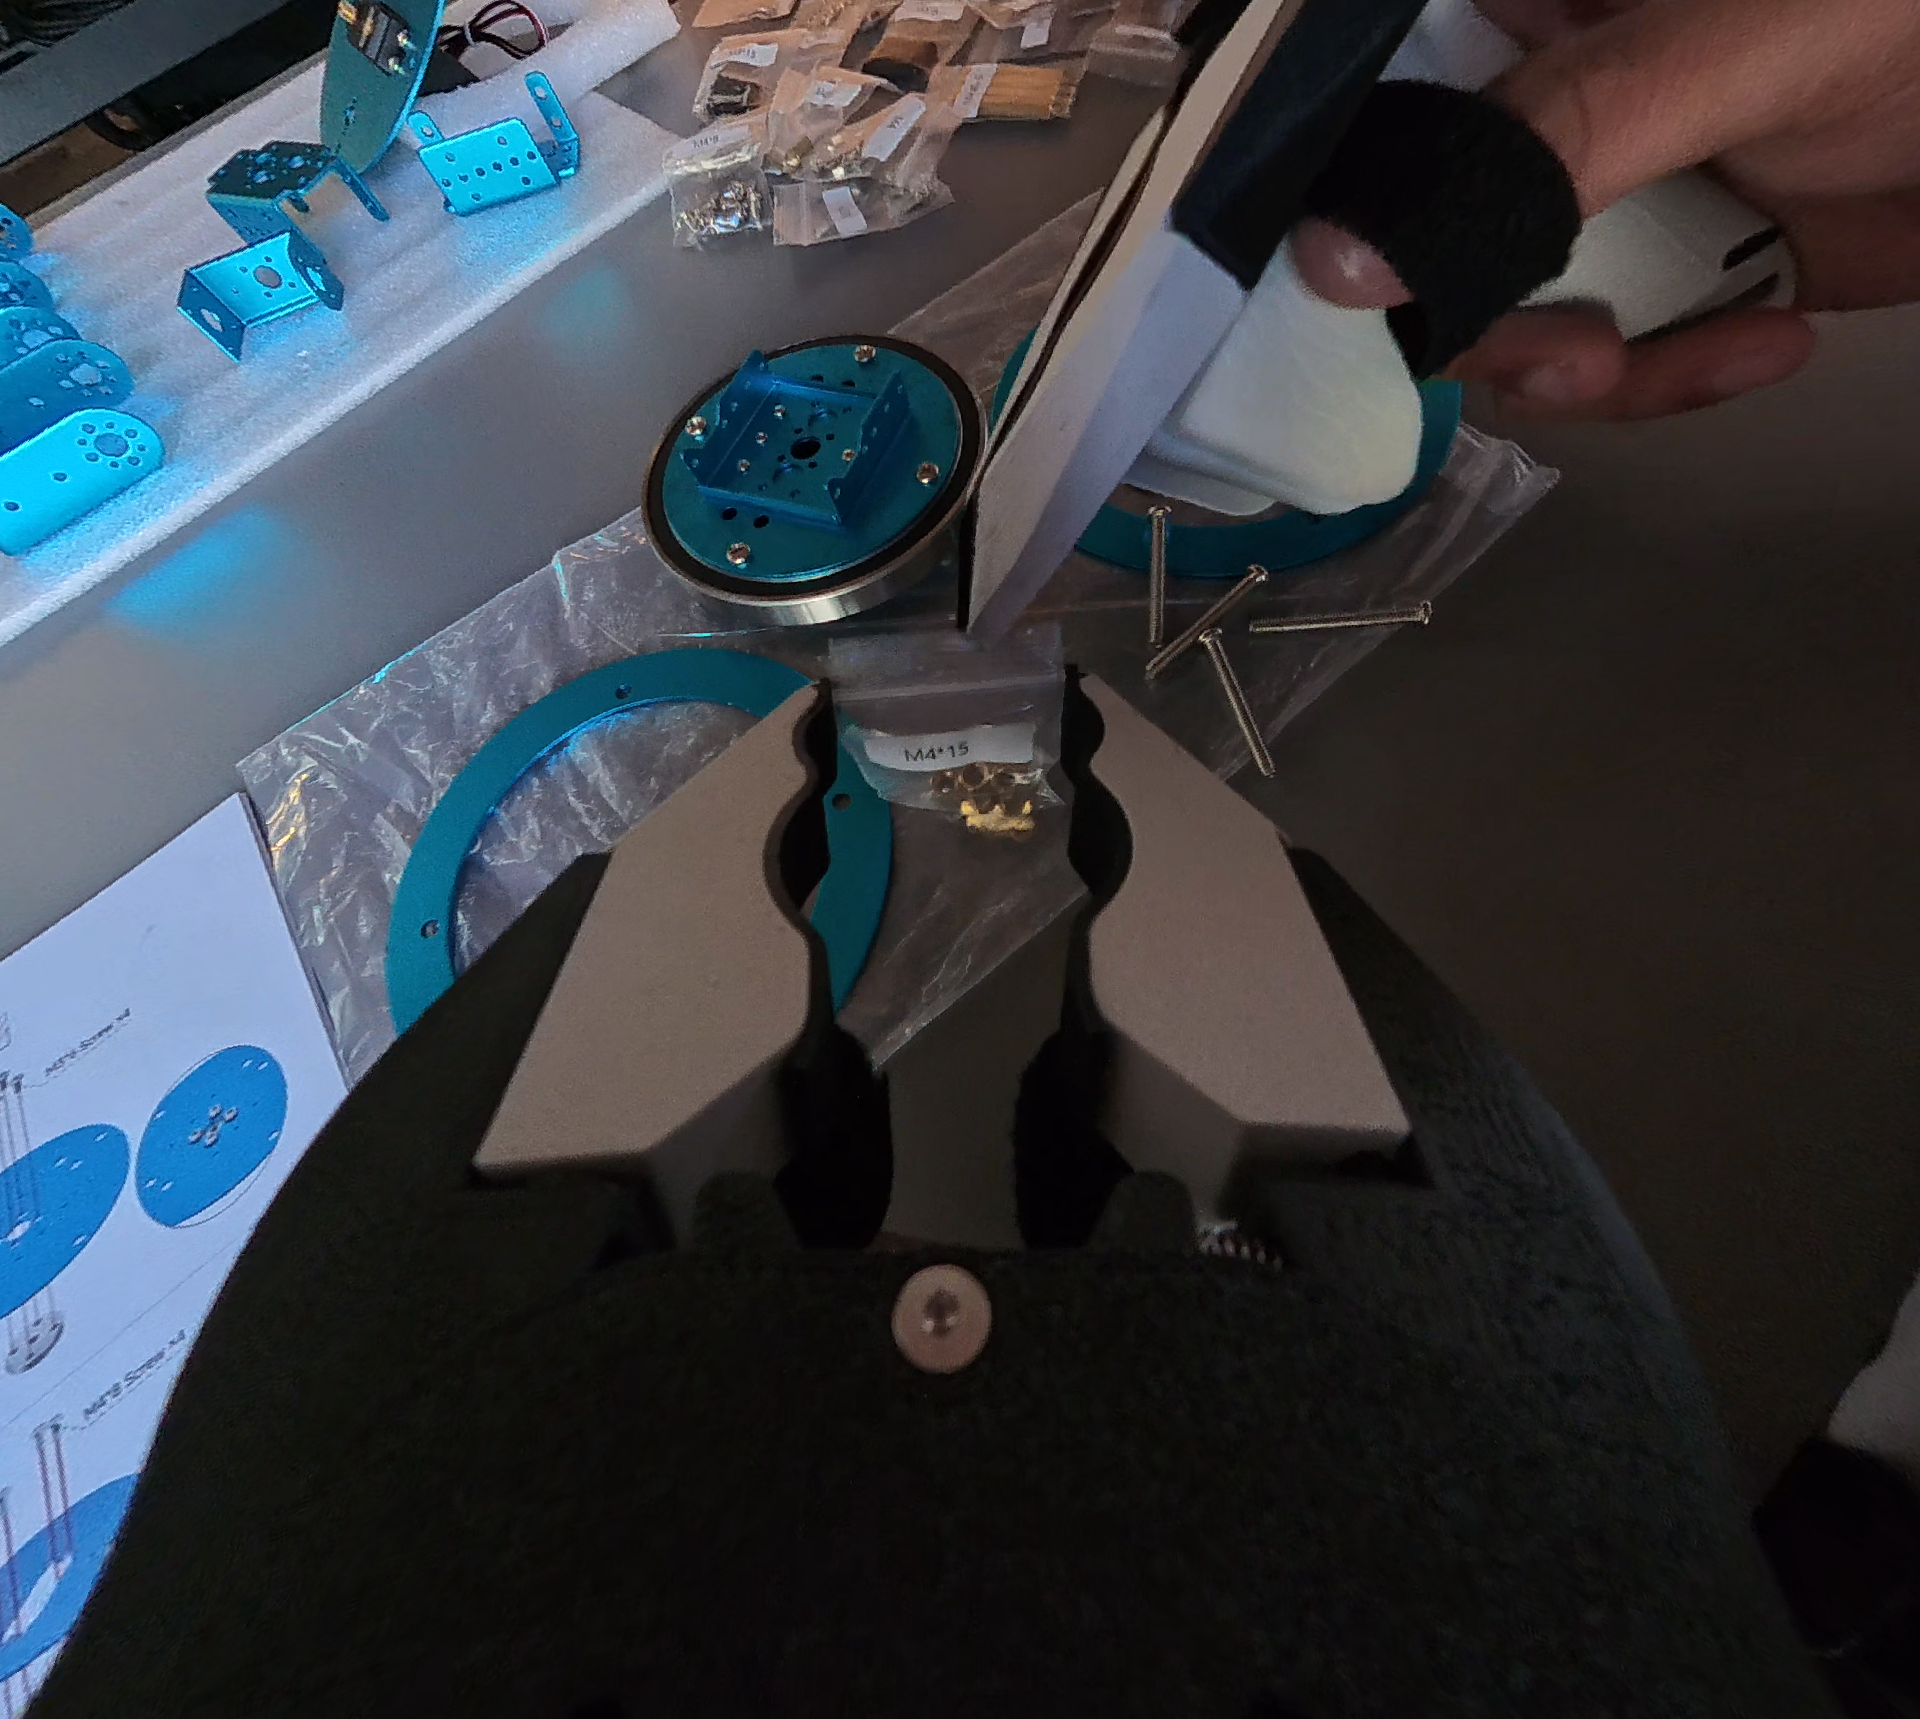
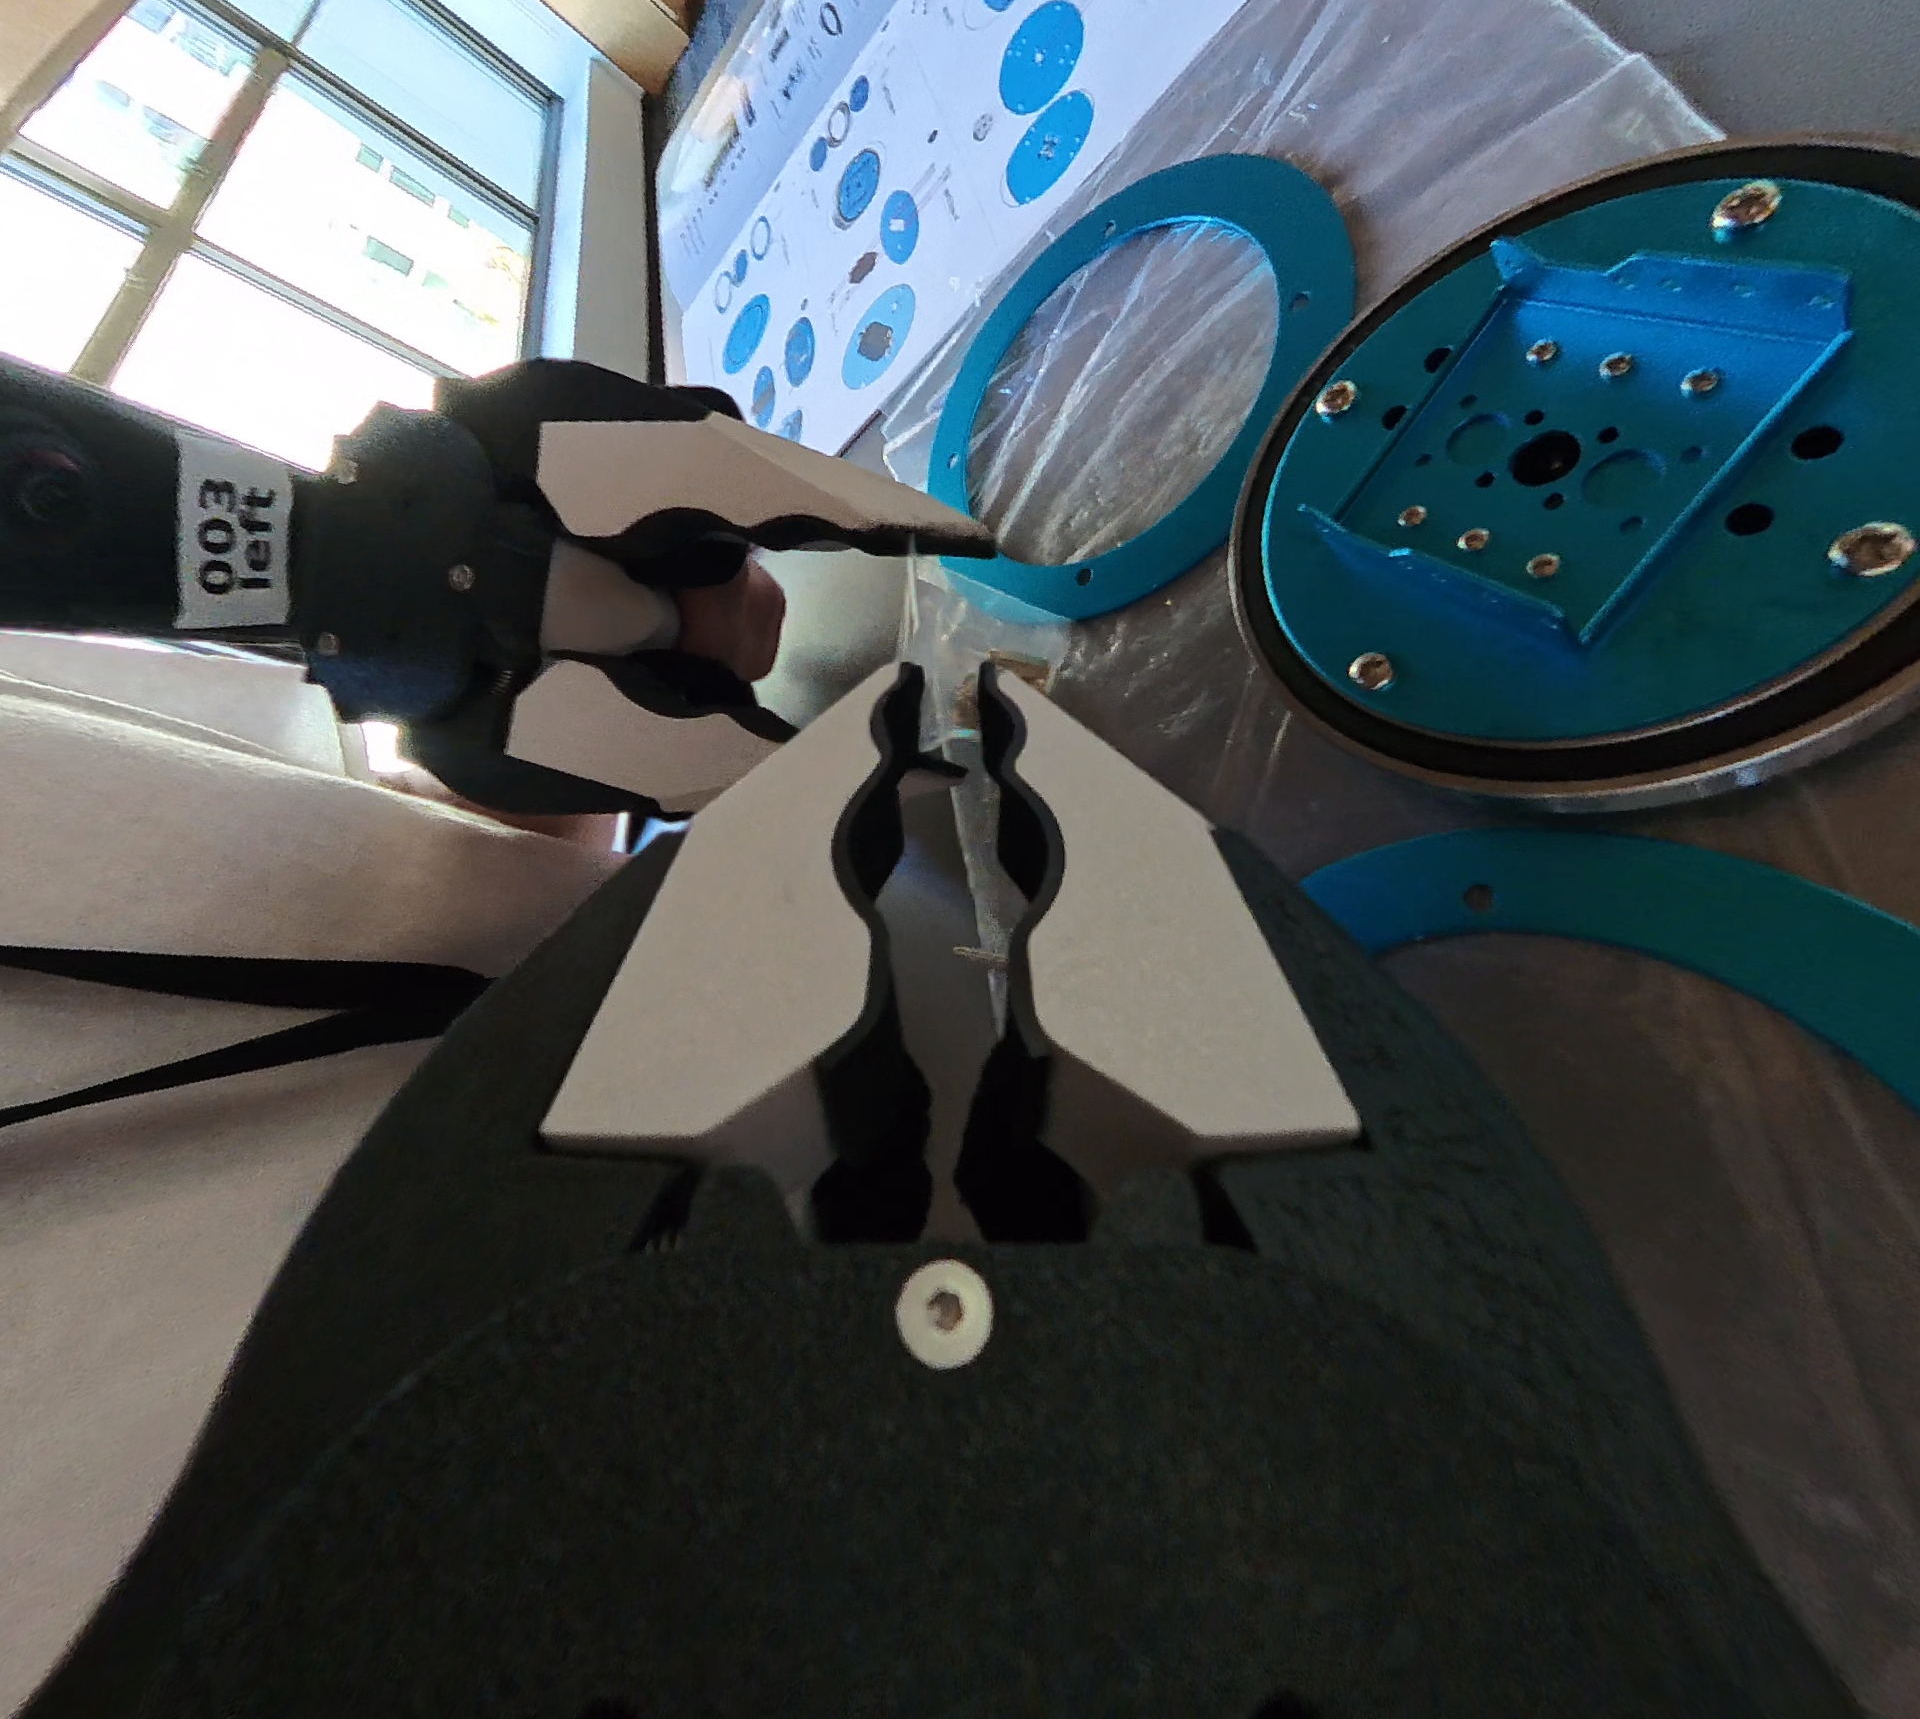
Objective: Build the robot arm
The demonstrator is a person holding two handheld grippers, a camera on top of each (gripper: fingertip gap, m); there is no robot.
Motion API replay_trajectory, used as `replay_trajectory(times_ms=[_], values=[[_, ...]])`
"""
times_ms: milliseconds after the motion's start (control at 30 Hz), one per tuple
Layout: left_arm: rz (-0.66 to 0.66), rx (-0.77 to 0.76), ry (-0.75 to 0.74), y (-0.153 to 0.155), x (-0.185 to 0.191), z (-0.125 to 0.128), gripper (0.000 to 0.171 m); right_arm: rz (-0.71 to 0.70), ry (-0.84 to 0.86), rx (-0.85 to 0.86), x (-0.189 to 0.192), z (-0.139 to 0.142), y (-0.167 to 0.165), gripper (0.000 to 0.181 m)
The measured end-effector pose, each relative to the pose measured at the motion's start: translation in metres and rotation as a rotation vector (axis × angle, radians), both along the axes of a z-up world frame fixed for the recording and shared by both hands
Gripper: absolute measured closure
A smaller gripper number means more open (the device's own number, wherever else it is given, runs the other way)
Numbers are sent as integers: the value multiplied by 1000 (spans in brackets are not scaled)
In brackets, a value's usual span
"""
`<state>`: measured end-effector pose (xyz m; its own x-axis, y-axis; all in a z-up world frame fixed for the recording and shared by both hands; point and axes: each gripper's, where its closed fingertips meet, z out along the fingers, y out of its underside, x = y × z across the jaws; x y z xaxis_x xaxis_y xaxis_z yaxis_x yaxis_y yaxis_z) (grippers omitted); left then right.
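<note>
Between both hand-held grippers, left (image 1: 945, 693) wide, right (image 2: 948, 682) pinching, hangs a half-hidden bag (image 1: 951, 765).

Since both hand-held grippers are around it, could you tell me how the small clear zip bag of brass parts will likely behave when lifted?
The small clear zip bag looks thin and crinkled, so it will probably flop. Its brass parts sit bunched together, so they would likely shift and sag the bag. The glossy film may slip between the right hand-held gripper fingers.
</note>
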<state>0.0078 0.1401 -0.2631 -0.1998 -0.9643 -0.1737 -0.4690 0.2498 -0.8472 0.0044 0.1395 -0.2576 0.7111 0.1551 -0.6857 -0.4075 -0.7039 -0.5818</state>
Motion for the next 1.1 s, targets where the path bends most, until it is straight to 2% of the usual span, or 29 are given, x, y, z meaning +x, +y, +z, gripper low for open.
replay_trajectory(times_ms=[100, 233, 333, 433, 567, 667, 733, 833, 933, 1033, 1100], values=[[-15, 8, -4, -3, 0, 0, 129, 10, -33, -2, -1, -1, 0, 172], [-27, 25, -16, -5, 1, 1, 129, 34, 61, 12, -6, 5, -1, 174], [-35, 48, -29, -7, 2, 2, 129, 26, 53, 2, -3, 2, -3, 172], [-49, 64, -45, -11, 3, 4, 130, 58, 17, -2, -6, 3, -6, 181], [-33, 83, -47, -8, 7, 3, 130, 24, -20, -5, -1, 2, -5, 181], [29, 18, -80, 1, 8, 14, 129, -53, -71, 21, 11, 8, -2, 181], [79, -102, -106, 6, 5, 24, 130, -88, -152, 58, 17, 13, -1, 181], [52, -495, -138, -5, 4, 39, 144, -124, -215, 127, 16, 25, 1, 181], [-21, -824, -119, -13, 3, 45, 145, -140, -241, 155, 12, 28, 1, 181], [-43, -1021, -125, -7, 2, 50, 145, -137, -236, 159, 9, 26, 1, 181], [-45, -1075, -130, -4, 1, 50, 145, -130, -155, 187, 3, 31, 1, 181]])
